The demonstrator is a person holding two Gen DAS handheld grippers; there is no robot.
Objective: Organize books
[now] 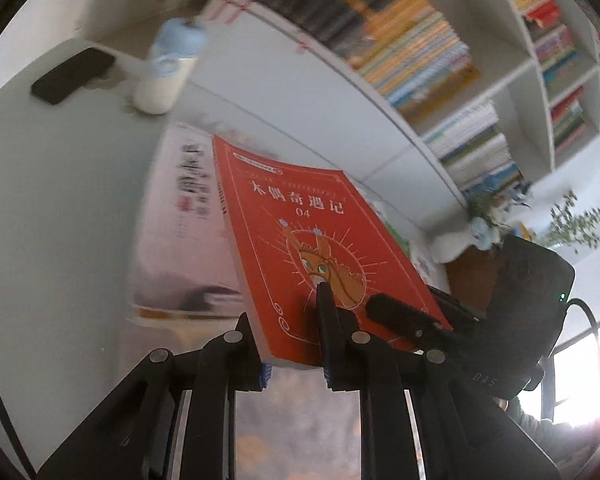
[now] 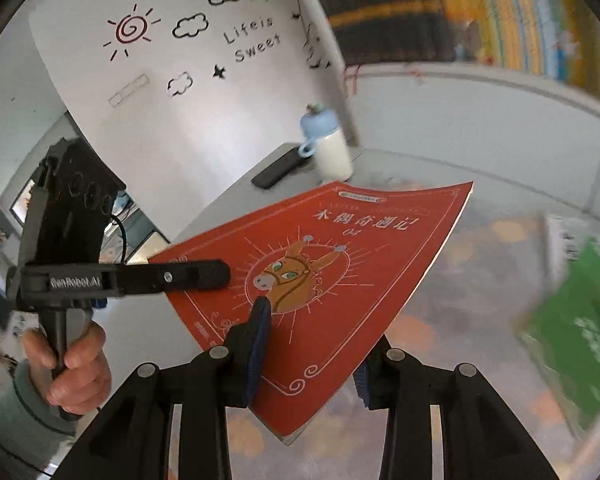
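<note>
Red paperback (image 1: 300, 240) is seen mid-frame in both wrist views, lifted clear of the table (image 1: 60, 200) and tilted, cover facing the cameras. It is clamped by both tools at once. Left gripper (image 1: 292, 344) is closed on the book's lower edge, one finger (image 1: 326, 312) lying across the cover art. Right gripper (image 2: 308, 348) is likewise closed on a lower corner, blue-padded finger (image 2: 260, 320) pressed on the cover, the other finger hidden behind the book.

Handling, judged: thin softcover, light, floppy. The far edge is seen bowing in the right wrist view, so sag is expected if it is held by one corner only. Glossy cover is likely slick. A hold near the spine is judged best.

Room: bookshelf (image 1: 440, 80) fills the upper right of the left wrist view, packed tight with spines; a free slot cannot be made out. White-and-blue bottle (image 1: 168, 68) and dark phone-like slab (image 1: 72, 76) sit at upper left, well apart from the book. Other books lie flat beneath: a white one (image 1: 180, 232) at left, a green one (image 2: 572, 328) at far right of the right wrist view. Background is blurred.
</note>
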